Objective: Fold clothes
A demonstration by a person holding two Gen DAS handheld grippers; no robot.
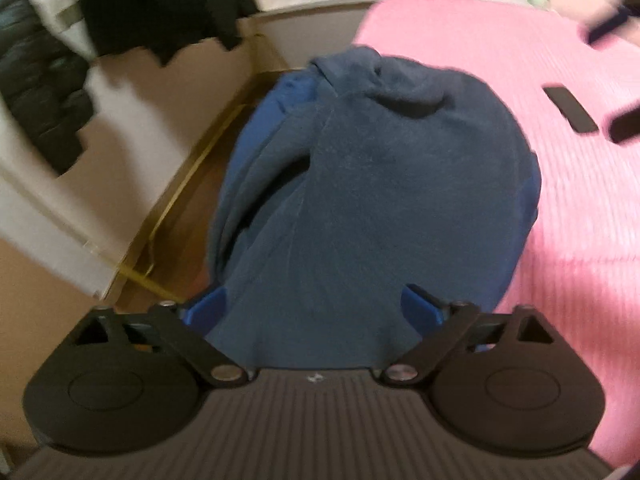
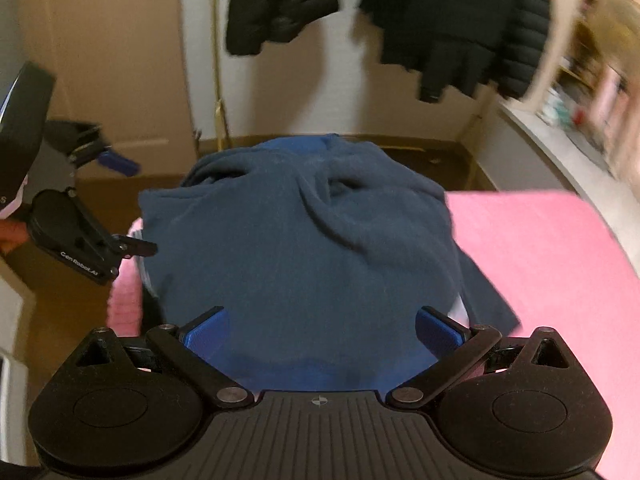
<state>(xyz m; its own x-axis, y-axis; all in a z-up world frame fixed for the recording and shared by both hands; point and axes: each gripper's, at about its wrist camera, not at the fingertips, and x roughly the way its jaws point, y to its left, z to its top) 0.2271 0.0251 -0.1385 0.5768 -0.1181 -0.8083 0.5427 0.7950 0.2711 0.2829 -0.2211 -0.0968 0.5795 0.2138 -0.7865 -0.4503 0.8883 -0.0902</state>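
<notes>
A navy fleece garment [image 1: 380, 200] with a brighter blue inner side lies bunched at the edge of the pink bed cover [image 1: 580, 240]. In the left wrist view it fills the gap of my left gripper [image 1: 314, 298] and hides the tips of the blue fingers [image 1: 204, 308]; the jaws stand wide. The right wrist view shows the same garment [image 2: 300, 248] between the wide jaws of my right gripper [image 2: 322, 316], over its fingers [image 2: 436, 330]. No pad visibly presses the cloth. My left gripper [image 2: 128, 206] is at the garment's left edge. My right gripper [image 1: 616, 80] is blurred at the far right.
A flat black object [image 1: 570, 110] lies on the pink cover [image 2: 560, 280]. Dark padded jackets [image 2: 460, 20] hang on the wall behind. Brown floor [image 1: 180, 220] runs beside the bed. A grey ledge [image 2: 560, 168] and cluttered shelves [image 2: 592, 92] stand on the right.
</notes>
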